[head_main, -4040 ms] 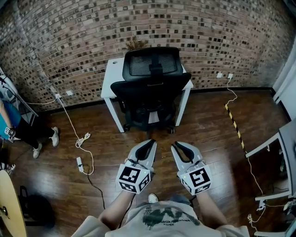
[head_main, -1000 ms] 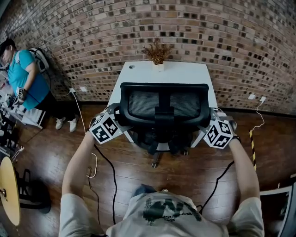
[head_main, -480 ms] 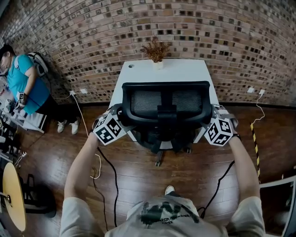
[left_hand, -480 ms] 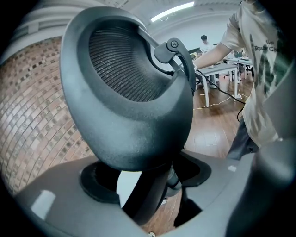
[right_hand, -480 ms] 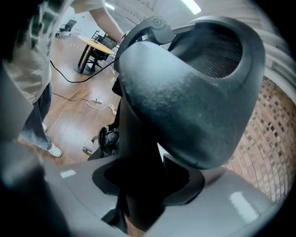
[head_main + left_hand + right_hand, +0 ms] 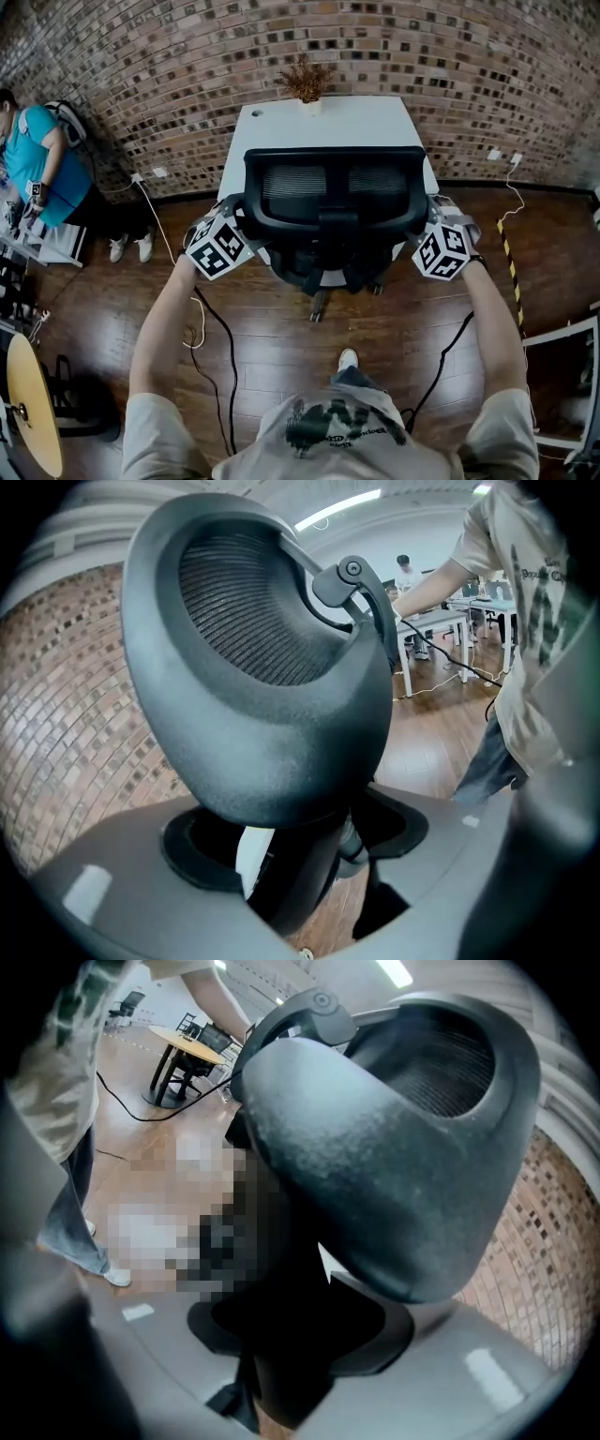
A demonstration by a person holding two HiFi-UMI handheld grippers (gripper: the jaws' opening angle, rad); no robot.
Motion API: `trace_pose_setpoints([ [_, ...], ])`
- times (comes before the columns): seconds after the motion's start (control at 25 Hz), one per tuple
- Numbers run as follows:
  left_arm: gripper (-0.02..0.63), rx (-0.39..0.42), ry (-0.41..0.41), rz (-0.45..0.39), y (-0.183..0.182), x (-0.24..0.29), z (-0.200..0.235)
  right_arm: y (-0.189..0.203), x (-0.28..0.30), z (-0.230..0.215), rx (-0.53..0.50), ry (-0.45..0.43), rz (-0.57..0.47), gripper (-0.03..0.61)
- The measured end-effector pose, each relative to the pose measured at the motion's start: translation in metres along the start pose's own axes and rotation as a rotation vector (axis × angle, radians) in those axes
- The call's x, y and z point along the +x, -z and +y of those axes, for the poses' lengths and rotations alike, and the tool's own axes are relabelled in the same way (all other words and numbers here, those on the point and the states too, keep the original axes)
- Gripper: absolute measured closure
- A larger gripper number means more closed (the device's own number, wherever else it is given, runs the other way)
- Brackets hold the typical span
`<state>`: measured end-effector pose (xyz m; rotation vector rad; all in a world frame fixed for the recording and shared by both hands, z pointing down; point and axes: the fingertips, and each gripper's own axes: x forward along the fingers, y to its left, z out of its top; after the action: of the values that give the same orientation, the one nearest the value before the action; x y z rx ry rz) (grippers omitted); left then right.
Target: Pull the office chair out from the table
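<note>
Against the brick wall point(image 6: 422, 56) stands a white table point(image 6: 328, 122) with a small dried plant point(image 6: 302, 82) at its far edge. The office chair point(image 6: 336, 211) sits on the wooden floor point(image 6: 281, 347) close up to the table's near side, its back turned to the person. The left gripper point(image 6: 234, 223) is at the left edge of the backrest point(image 6: 272, 696), and its own view shows the jaws closed round that dark frame. The right gripper point(image 6: 431, 223) holds the opposite edge, jaws part-way apart with the frame filling the gap; the pads seem to press on it, though that close view is dark. A second person point(image 6: 37, 150) is far left.
</note>
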<state>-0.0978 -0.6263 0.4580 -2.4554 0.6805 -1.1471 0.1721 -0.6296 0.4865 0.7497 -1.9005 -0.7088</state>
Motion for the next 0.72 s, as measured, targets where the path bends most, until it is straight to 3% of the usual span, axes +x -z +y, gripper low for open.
trace_pose_setpoints([
  [0.4,0.239,0.025,0.022,-0.022,0.008,-0.042,-0.045,-0.025,-0.044,0.050,0.009,0.022,0.027,0.387],
  [0.72,0.239,0.041,0.016,-0.045,-0.003,-0.053,-0.075,-0.016,-0.071,0.073,0.032,0.012,0.103,0.388],
])
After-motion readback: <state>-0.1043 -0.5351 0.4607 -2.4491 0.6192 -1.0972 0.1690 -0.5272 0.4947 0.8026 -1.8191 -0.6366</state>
